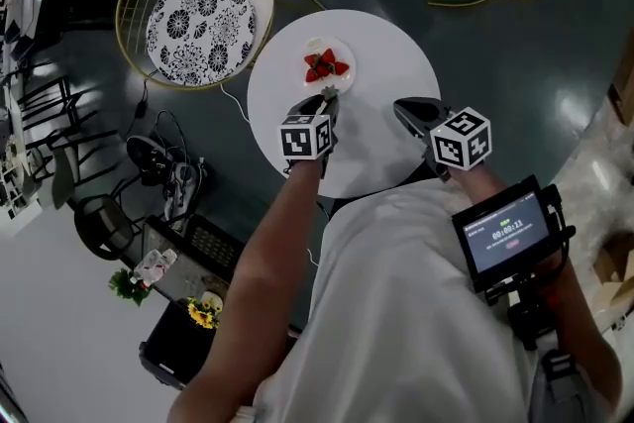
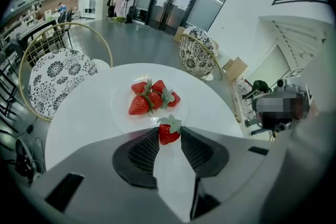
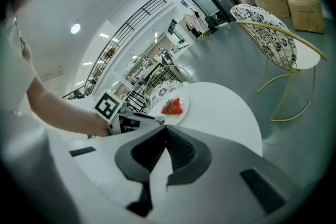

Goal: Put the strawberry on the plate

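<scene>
the left gripper (image 2: pixel 169 129) is clamped on a strawberry (image 2: pixel 167 135), which sits between its jaw tips, just at the near rim of the plate (image 2: pixel 122 114) with other strawberries (image 2: pixel 149 99). the right gripper (image 3: pixel 167 129) has its jaws together and empty, over the white table (image 3: pixel 226 107).

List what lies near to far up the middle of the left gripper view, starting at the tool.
Left tool → strawberry in its jaws → strawberry pile on the plate → patterned chair → glass doors.
</scene>
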